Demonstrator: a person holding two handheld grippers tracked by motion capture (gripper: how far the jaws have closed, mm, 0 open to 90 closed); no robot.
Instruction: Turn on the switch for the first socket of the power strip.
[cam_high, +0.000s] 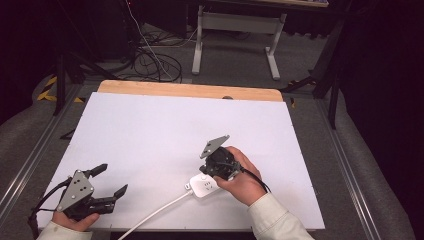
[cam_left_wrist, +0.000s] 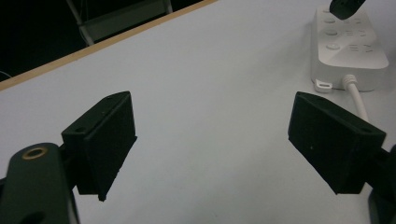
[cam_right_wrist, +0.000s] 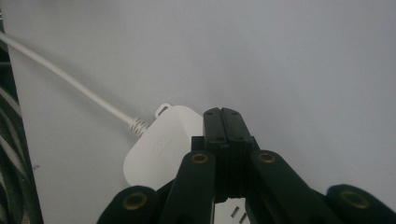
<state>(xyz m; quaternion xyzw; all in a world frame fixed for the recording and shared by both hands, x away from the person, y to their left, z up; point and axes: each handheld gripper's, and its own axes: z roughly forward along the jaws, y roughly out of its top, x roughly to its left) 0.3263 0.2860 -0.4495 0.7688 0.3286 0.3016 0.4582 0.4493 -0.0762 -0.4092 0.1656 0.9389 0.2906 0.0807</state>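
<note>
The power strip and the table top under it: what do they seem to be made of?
Power strip: probably moulded white plastic, going by its smooth, rounded, slightly glossy shell. Table top: a matte white sheet, perhaps laminate; the bare far edge looks like pale wood.

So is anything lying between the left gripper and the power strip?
Nothing visible. Bare white table lies between the open left gripper and the power strip; the strip's cord trails toward the near edge. The shut right gripper is already over the strip.

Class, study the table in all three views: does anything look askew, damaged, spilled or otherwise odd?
Nothing stands out. The white power strip lies flat on the white table, its cable trailing off the near edge. The right hand-held gripper is shut, over the strip.
</note>
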